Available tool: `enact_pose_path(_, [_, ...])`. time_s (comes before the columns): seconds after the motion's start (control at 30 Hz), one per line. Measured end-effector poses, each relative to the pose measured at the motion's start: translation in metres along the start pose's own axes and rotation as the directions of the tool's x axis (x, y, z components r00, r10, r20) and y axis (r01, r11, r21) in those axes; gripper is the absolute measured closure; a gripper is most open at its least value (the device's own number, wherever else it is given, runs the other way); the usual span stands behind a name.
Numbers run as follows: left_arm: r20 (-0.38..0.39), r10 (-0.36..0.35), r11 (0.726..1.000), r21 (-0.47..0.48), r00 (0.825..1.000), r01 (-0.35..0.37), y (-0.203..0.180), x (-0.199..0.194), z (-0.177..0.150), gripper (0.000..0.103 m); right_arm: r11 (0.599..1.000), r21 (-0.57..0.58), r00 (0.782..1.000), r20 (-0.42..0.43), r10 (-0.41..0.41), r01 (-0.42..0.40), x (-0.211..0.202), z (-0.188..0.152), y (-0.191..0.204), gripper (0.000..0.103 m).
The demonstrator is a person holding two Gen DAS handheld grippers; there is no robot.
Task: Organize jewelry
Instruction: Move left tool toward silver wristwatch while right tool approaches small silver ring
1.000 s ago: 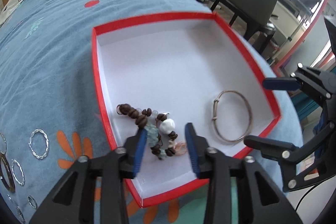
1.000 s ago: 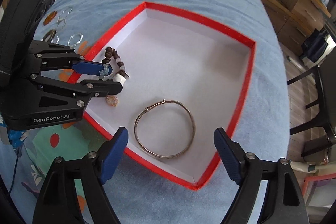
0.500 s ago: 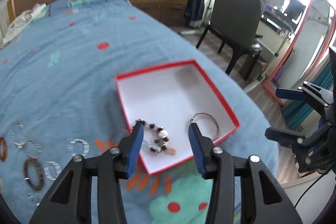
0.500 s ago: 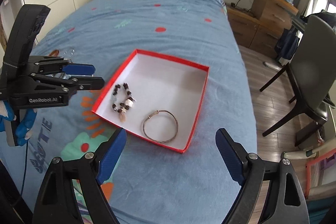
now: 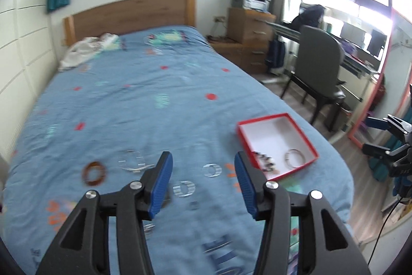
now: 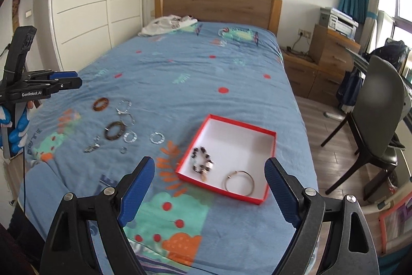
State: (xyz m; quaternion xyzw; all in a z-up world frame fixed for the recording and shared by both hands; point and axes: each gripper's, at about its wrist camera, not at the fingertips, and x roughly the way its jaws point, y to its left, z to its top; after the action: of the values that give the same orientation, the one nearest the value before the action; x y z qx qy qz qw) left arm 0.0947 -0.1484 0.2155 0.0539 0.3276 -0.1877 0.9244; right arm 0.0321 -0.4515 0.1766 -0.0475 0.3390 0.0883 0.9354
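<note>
A red box (image 6: 267, 133) with a white inside lies on the blue bedspread. In it are a dark bead bracelet (image 6: 202, 163) and a thin metal bangle (image 6: 239, 183). Left of the box, loose pieces lie scattered: a brown ring (image 6: 101, 104), a darker ring (image 6: 115, 130), silver rings (image 6: 157, 138). My left gripper (image 5: 203, 156) hovers high over the silver rings (image 5: 212, 169), jaws opening, nothing between them; the box (image 5: 262, 117) is to its right. My right gripper (image 6: 209, 162) hangs wide open above the box, holding nothing.
A grey chair (image 6: 378, 105) and wooden drawers (image 6: 332, 56) stand right of the bed. White cloth (image 6: 167, 25) lies by the wooden headboard (image 6: 219, 4). The bed's right edge runs close to the box. White wardrobe doors line the left wall.
Both grippers have risen and drawn back from the box. The left jaws have spread wider and left the bead bracelet lying in the box. The left view has swung towards the loose rings.
</note>
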Motion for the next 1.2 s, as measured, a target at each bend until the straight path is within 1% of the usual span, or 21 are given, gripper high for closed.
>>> enact_pose_path(0.1, [0.023,0.052,0.999,-0.009,0.998,-0.052,0.031,-0.028,-0.011,0.055,1.0,-0.014,0.999,0.029,0.025,-0.024,-0.007,0.005,0.023,0.017])
enact_pose_path(0.3, [0.032,0.134,0.99,-0.054,0.991,-0.132,0.086,-0.071,-0.043,0.054,0.997,-0.035,0.995,0.065,0.07,-0.068,-0.014,0.008,0.062,0.017])
enact_pose_path(0.53, [0.031,0.206,0.974,-0.099,0.978,-0.202,0.124,-0.097,-0.082,0.054,0.993,-0.033,0.99,0.083,0.115,-0.113,-0.011,0.007,0.096,0.017])
enact_pose_path(0.67, [0.019,0.222,0.966,-0.137,0.975,-0.218,0.139,-0.104,-0.101,0.054,0.989,-0.028,0.985,0.089,0.146,-0.144,-0.005,0.006,0.112,0.018])
enact_pose_path(0.8, [0.003,0.245,0.955,-0.172,0.969,-0.241,0.151,-0.105,-0.12,0.054,0.985,-0.026,0.981,0.088,0.173,-0.172,0.005,0.006,0.124,0.021])
enact_pose_path(0.97, [-0.032,0.241,0.95,-0.198,0.97,-0.242,0.158,-0.093,-0.137,0.054,0.981,-0.009,0.978,0.069,0.195,-0.195,0.023,0.001,0.131,0.026])
enact_pose_path(1.07, [-0.06,0.222,0.951,-0.207,0.973,-0.23,0.157,-0.076,-0.145,0.054,0.979,0.003,0.978,0.048,0.203,-0.204,0.038,-0.004,0.134,0.028])
enact_pose_path(1.2, [-0.099,0.173,0.955,-0.224,0.98,-0.192,0.153,-0.047,-0.155,0.054,0.976,0.021,0.976,0.011,0.216,-0.216,0.059,-0.012,0.137,0.032])
